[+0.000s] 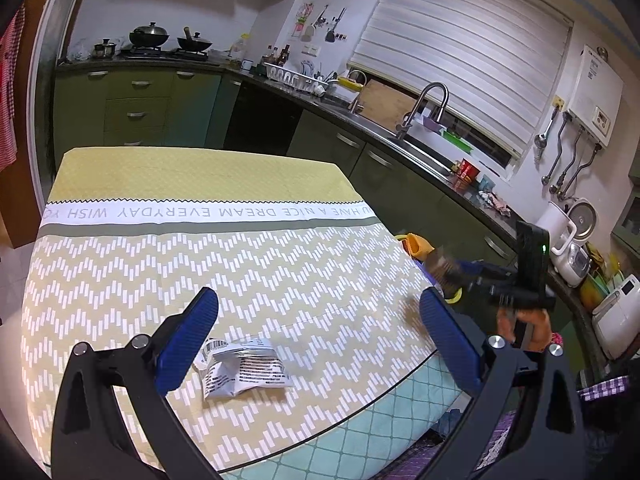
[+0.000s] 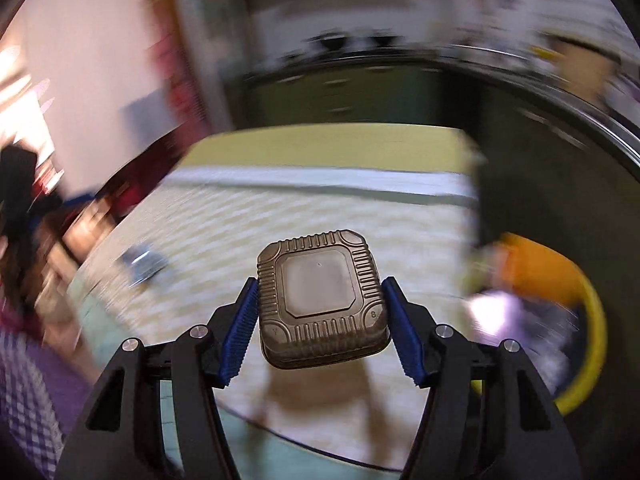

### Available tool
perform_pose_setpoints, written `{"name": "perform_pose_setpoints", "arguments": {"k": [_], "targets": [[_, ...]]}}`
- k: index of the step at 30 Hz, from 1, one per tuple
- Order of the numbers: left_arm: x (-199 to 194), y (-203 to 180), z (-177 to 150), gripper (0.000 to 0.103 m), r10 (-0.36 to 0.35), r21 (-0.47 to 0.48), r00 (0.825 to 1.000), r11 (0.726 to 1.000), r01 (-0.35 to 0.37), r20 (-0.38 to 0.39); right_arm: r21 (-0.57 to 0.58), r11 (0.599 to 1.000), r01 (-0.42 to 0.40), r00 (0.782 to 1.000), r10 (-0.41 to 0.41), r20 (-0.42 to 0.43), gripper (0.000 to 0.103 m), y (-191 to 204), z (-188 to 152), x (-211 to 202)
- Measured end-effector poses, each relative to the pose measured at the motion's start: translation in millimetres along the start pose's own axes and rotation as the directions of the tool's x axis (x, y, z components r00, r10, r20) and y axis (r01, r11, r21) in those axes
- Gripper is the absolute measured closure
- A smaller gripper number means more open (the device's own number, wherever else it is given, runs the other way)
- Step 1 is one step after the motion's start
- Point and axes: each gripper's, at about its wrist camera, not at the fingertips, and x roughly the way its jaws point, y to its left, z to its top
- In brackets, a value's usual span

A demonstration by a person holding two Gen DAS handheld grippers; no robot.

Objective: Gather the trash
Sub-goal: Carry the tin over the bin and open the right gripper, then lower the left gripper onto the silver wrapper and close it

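Brown ribbed plastic tray (image 2: 323, 300), square with rounded corners, clenched between the blue pads of the right gripper (image 2: 320, 320), bottom face toward the camera, lifted clear above the patterned cloth (image 2: 360, 216) of the worktop (image 2: 320, 148). Pads pressed against its left and right edges; tray tilted slightly. Background in the right wrist view smeared by motion blur. To the right of the tray, just past the worktop edge, a yellow bin (image 2: 592, 320) with an orange shape and pale contents inside, blurred beyond telling. Farther left on the cloth, a small crumpled wrapper (image 2: 144, 262), well apart from the tray.

In the left wrist view, same crumpled white wrapper (image 1: 242, 368), printed with black text and a barcode, lay flat on the chevron cloth (image 1: 200, 248) near the front edge of the worktop (image 1: 400, 396). Left gripper (image 1: 318, 316) spread wide, released, grasping nothing, hovering over the cloth with the wrapper just inside the left blue finger (image 1: 188, 340). Whether finger and wrapper touched, could not tell. Beyond the right corner of the worktop, right gripper (image 1: 448, 276) seen from the side, blurred, with the brown tray (image 1: 440, 266) at its tip above the yellow bin (image 1: 416, 245).

Behind, green kitchen cabinets (image 1: 136, 100), dark counter with a sink tap (image 1: 424, 108), pots on a stove (image 1: 164, 40), closed window blind (image 1: 460, 60).
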Motion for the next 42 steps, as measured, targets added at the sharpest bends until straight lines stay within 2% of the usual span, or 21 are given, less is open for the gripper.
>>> {"name": "perform_pose_setpoints", "arguments": {"k": [4, 6, 8, 13, 15, 16, 18, 26, 36, 42], "targets": [[4.8, -4.2, -1.7, 0.007, -0.007, 0.004, 1.000, 1.000, 0.007, -0.007, 0.167, 0.973, 0.157, 0.986, -0.164, 0.027, 0.041, -60.0, -3.6, -23.4], [7.0, -4.6, -2.7, 0.007, -0.010, 0.005, 1.000, 1.000, 0.010, -0.012, 0.231, 0.939, 0.254, 0.965, -0.262, 0.008, 0.041, -87.3, -8.2, -28.1], [7.7, -5.1, -3.0, 0.007, -0.010, 0.007, 1.000, 1.000, 0.010, -0.016, 0.262, 0.911, 0.317, 0.946, -0.325, -0.017, 0.041, -106.7, -12.9, -25.6], [9.1, -4.9, -3.3, 0.007, -0.005, 0.008, 1.000, 1.000, 0.005, -0.023, 0.300, 0.863, 0.405, 0.913, -0.402, -0.077, 0.040, -137.2, -26.7, -7.7], [9.9, -5.0, -3.0, 0.007, -0.003, 0.008, 1.000, 1.000, 0.003, -0.026, 0.316, 0.848, 0.427, 0.903, -0.418, -0.099, 0.036, -147.0, -34.0, -2.1], [10.0, -5.0, -3.1, 0.007, -0.003, 0.008, 1.000, 1.000, 0.003, -0.027, 0.327, 0.842, 0.429, 0.902, -0.420, -0.103, 0.033, -150.1, -37.5, -2.5], [11.1, -5.6, -3.6, 0.007, -0.002, 0.010, 1.000, 1.000, 0.002, -0.031, 0.363, 0.828, 0.427, 0.901, -0.423, -0.095, 0.033, -155.7, -40.2, -6.5], [17.8, -2.4, -3.9, 0.007, -0.007, 0.009, 0.999, 1.000, 0.007, -0.045, 0.400, 0.824, 0.400, 0.906, -0.423, -0.036, 0.030, -147.0, -33.3, -32.8], [18.5, 11.6, -12.6, 0.007, 0.046, 0.014, 0.996, 0.999, -0.045, -0.078, 0.381, 0.867, 0.321, 0.935, -0.353, 0.017, 0.028, -109.2, -28.6, -48.5], [20.4, 14.4, -25.8, 0.007, 0.043, 0.115, 0.992, 0.993, -0.029, -0.123, 0.368, 0.882, 0.293, 0.946, -0.323, 0.021, 0.028, -98.9, -25.6, -43.8]]}}
